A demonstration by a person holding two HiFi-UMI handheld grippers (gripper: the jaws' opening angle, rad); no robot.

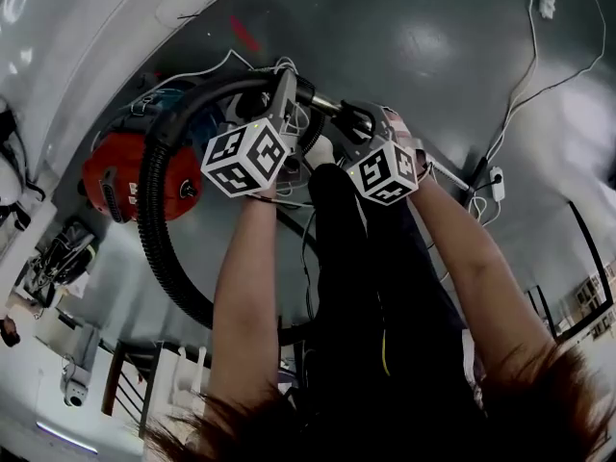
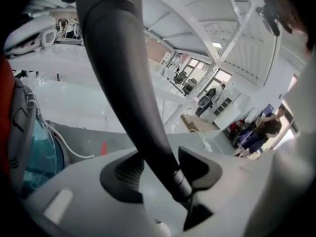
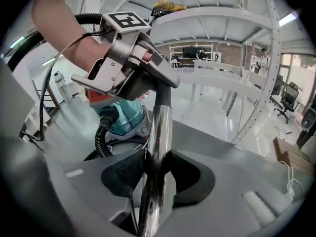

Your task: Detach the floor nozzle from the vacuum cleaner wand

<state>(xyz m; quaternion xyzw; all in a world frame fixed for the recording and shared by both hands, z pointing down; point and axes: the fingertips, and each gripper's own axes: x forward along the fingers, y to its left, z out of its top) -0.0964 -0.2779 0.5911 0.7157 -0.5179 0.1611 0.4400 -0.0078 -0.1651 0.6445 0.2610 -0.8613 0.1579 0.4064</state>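
The left gripper [image 2: 159,174] is clamped on the wand's dark curved handle [image 2: 123,73], which rises out of its jaws and bends away to the upper left. The right gripper [image 3: 158,174] is closed tight on the chrome wand tube [image 3: 160,127], with a pad pressing each side. The tube runs straight up from those jaws into the handle. The red canister [image 1: 125,176] sits on the grey floor [image 1: 433,56] to the person's left. Its black ribbed hose [image 1: 159,243] loops round toward the handle.

Uneven light — heavy fisheye edge warp
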